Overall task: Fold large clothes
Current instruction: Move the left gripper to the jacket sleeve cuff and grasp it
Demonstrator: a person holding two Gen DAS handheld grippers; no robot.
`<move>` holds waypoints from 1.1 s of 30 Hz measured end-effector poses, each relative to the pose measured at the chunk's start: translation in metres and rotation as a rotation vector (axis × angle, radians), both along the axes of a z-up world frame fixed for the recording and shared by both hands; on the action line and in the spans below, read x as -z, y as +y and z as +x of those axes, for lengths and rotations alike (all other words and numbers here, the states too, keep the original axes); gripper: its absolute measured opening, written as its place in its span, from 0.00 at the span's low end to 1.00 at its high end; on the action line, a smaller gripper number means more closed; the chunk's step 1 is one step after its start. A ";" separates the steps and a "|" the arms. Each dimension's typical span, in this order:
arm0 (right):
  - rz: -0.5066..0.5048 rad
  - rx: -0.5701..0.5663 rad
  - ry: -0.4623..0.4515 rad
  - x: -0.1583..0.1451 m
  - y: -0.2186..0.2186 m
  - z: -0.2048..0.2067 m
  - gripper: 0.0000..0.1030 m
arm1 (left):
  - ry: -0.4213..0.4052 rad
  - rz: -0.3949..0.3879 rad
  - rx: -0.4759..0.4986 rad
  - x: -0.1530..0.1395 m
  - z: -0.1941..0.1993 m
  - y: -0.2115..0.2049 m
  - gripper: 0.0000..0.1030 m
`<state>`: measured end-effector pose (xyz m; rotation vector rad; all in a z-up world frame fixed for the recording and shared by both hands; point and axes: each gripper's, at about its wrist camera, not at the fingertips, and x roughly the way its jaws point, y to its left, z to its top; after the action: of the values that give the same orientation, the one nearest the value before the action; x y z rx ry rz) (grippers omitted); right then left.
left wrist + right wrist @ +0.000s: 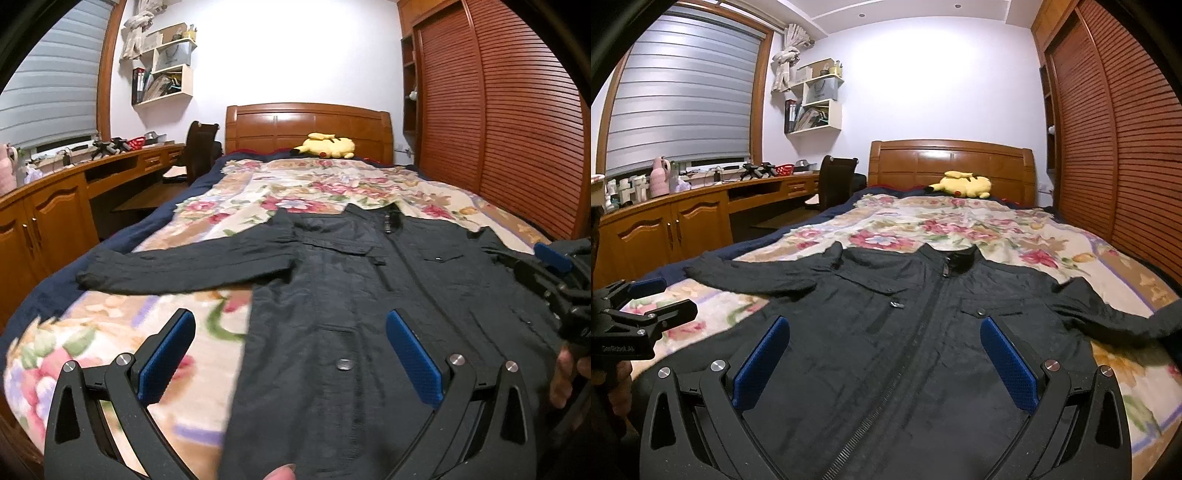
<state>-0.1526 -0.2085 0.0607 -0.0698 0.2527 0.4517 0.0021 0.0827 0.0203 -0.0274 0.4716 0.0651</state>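
Pre-fold, nothing grabbed yet by my read. Dark jacket [905,332] lies flat and zipped, front up, on the floral blanket [960,225] of the bed, filling the lower middle of both views, collar toward the headboard [951,162]. One sleeve [166,266] runs out to centre left in the left wrist view; the other sleeve [1115,314] trails to the right edge of the right wrist view.

My left tongs [290,356] are spread wide, holding nothing, hovering over the jacket's left side edge low in frame. My right tongs [884,363] are equally wide, empty, above the zipper [923,314] and lower chest. Each tool points up the bed, tilted slightly down; a hand [565,376] shows at the right edge on the other grip.

Next move, I reckon: drop to a sleeve or hem edge, pinch only one layer of cloth, and carry it across the body. Thin fabric may bunch, so a low, flat approach is needed.

Yellow plush [964,184] sits by the headboard, well clear.
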 end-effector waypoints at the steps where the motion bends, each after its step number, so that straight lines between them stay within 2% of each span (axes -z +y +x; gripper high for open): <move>1: 0.001 -0.005 -0.002 -0.001 0.000 0.002 1.00 | 0.003 0.004 -0.005 0.000 0.002 0.005 1.00; 5: -0.004 -0.026 -0.009 -0.002 0.005 0.008 1.00 | 0.019 0.002 -0.012 0.001 0.006 0.025 1.00; 9: -0.016 -0.053 -0.005 0.002 0.013 0.015 1.00 | 0.050 0.034 -0.021 0.005 0.011 0.044 1.00; 16: -0.070 -0.100 0.053 0.016 0.024 0.045 1.00 | 0.077 0.071 -0.051 0.009 0.025 0.088 1.00; 23: -0.079 -0.139 0.069 0.015 0.020 0.060 1.00 | 0.132 0.028 -0.071 0.008 0.057 0.144 1.00; 26: -0.078 -0.155 0.074 0.011 0.024 0.060 1.00 | 0.148 0.050 -0.073 0.008 0.072 0.159 0.95; 33: -0.080 -0.180 0.077 0.012 0.024 0.054 1.00 | 0.186 -0.002 -0.110 0.010 0.103 0.205 0.87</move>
<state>-0.0986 -0.1845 0.0489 -0.1545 0.3423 0.6236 0.1052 0.2872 0.0102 -0.0493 0.6564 0.1761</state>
